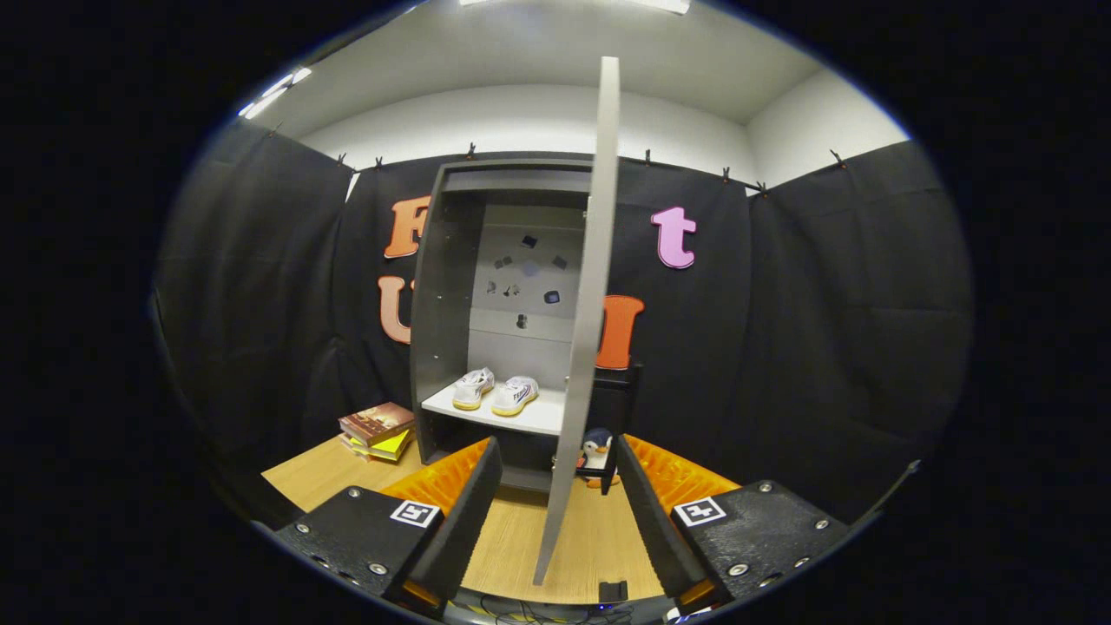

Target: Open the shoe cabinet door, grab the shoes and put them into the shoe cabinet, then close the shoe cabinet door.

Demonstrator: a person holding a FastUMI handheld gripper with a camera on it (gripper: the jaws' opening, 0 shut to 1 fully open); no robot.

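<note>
From the gripper view, I look level along my gripper (555, 512) toward a grey shoe cabinet (451, 304) standing on a pale wooden table (599, 547). The gripper's two fingers are spread wide apart and grip nothing. The cabinet door (594, 295) is swung open so that I see it edge-on, a tall thin panel running down into the gap between the fingers; its lower edge sits between them without either finger touching it, as far as I can tell.

Inside the cabinet, a pair of white sneakers (495, 392) with yellow soles sits side by side on a white shelf (542, 418), toes pointing toward me, beyond the left finger. Small dark marks dot the cabinet's back panel.

To the left of the cabinet, a stack of books (378, 430) lies on the table. Just right of the door's lower part, a small penguin toy (597, 451) stands near the cabinet's base.
</note>
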